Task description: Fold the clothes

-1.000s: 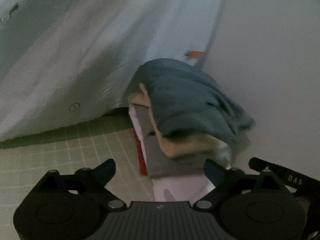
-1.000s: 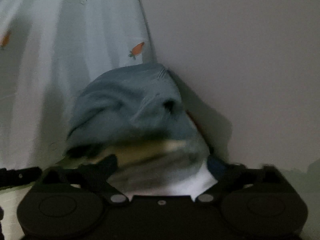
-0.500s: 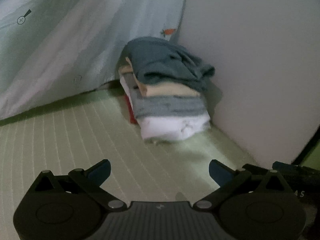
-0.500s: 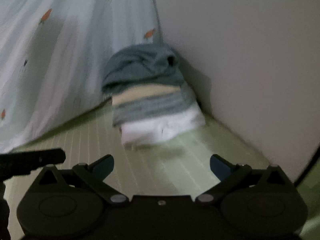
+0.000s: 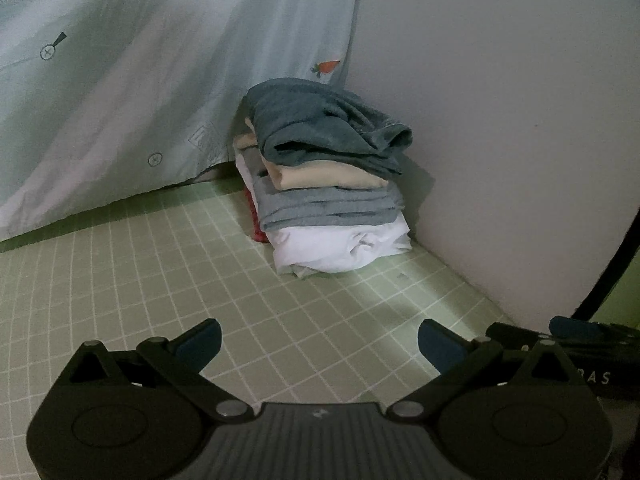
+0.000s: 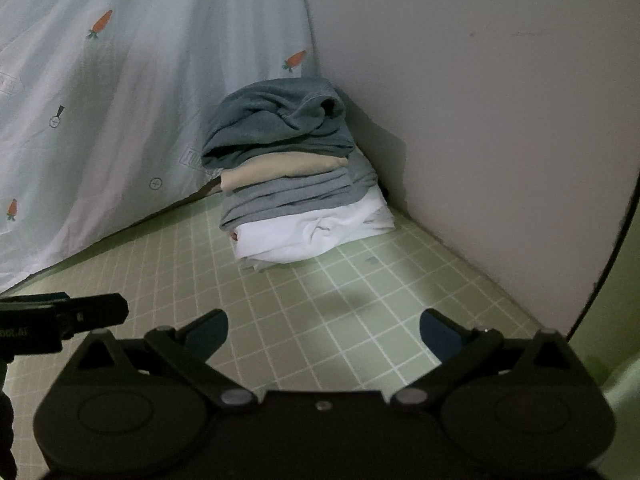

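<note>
A stack of folded clothes (image 5: 328, 188) stands in the far corner on the green grid mat (image 5: 160, 280). A blue-grey towel-like garment (image 5: 320, 124) lies on top, over beige, grey and white pieces, with a red piece at the bottom left. The stack also shows in the right wrist view (image 6: 292, 184). My left gripper (image 5: 319, 342) is open and empty, well short of the stack. My right gripper (image 6: 324, 336) is open and empty, also back from the stack. The right gripper's body shows at the left wrist view's right edge (image 5: 580, 344).
A pale curtain with carrot prints (image 5: 140, 80) hangs behind and left of the stack. A plain white wall (image 5: 500, 120) stands close on the right. The left gripper's body shows at the left edge of the right wrist view (image 6: 52, 320).
Both grippers have drawn back from the stack, which was close in front a second ago and now sits farther away. The blue-grey garment stays on top.
</note>
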